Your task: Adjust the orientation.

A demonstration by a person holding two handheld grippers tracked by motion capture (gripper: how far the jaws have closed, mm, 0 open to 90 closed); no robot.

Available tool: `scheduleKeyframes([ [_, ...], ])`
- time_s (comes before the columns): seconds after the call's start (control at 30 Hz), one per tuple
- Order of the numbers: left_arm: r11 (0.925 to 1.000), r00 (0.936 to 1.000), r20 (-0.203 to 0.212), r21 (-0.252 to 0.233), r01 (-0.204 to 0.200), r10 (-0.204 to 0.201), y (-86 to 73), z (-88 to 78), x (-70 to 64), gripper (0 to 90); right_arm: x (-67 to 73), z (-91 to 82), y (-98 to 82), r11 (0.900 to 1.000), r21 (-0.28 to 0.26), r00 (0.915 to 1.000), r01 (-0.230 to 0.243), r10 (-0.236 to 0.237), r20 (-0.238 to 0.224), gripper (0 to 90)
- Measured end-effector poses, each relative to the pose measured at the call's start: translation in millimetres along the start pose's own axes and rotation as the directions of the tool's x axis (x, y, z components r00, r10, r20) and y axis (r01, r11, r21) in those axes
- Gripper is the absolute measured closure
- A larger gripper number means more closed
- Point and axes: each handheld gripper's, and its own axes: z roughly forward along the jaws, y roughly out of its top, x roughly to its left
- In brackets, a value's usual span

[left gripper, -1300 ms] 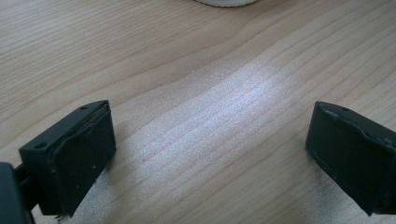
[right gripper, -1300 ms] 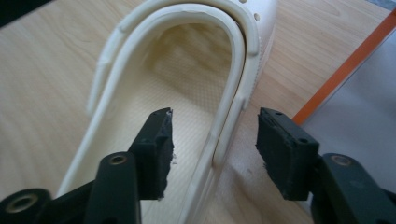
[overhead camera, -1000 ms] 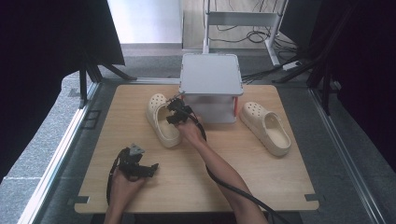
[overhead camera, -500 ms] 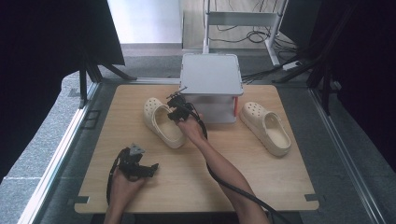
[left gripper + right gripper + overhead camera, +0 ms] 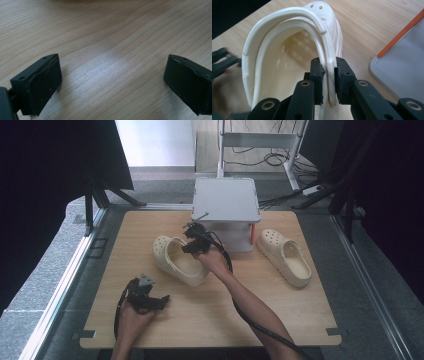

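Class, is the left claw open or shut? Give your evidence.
Open. The left claw has its black pads standing far apart, with bare wooden table between them and nothing gripped.

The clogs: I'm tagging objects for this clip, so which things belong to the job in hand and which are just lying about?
In the job: left clog, its side wall clamped by the right gripper.
Lying about: right clog, grey box, open left gripper over the table.
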Motion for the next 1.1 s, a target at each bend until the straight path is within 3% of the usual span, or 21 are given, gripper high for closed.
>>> scheduleKeyframes([
  [0.1, 0.9999, 0.9999, -0.008, 0.008, 0.007, -0.007, -0.8, -0.9, 1.4, 0.2, 1.8, -14.4, -9.0, 1.0, -0.01, 0.9994, 0.001, -0.001, -0.034, 78.5],
  [0.2, 0.9994, 0.9984, -0.05, 0.022, 0.027, -0.026, -3.0, -7.9, 8.4, 0.0, 5.1, -27.7, -20.0, 1.0, -0.016, 0.9984, -0.001, 0.0, -0.057, 78.5],
  [0.4, 0.9955, 0.9909, -0.099, -0.033, 0.089, -0.091, -11.4, -29.5, 31.8, 0.1, 14.2, -51.8, -49.7, 1.0, -0.019, 0.9954, 0.0, -0.002, -0.096, 78.5],
  [0.6, 0.9899, 0.9825, -0.124, -0.047, 0.134, -0.139, -20.4, -34.2, 46.1, 0.5, 26.9, -68.3, -88.4, 1.0, -0.021, 0.9886, -0.02, 0.017, -0.15, 78.6],
  [0.93, 0.9903, 0.9817, -0.13, -0.027, 0.137, -0.139, -22.6, -26.2, 45.8, 0.3, 42.5, -76.3, -149.0, 1.0, -0.004, 0.9792, -0.009, 0.008, -0.203, 78.5],
  [1.1, 0.9915, 0.9832, -0.128, -0.013, 0.129, -0.13, -22.2, -21.8, 43.2, 0.3, 45.9, -75.1, -164.5, 0.999, 0.006, 0.9838, 0.043, -0.041, -0.175, 78.4],
])
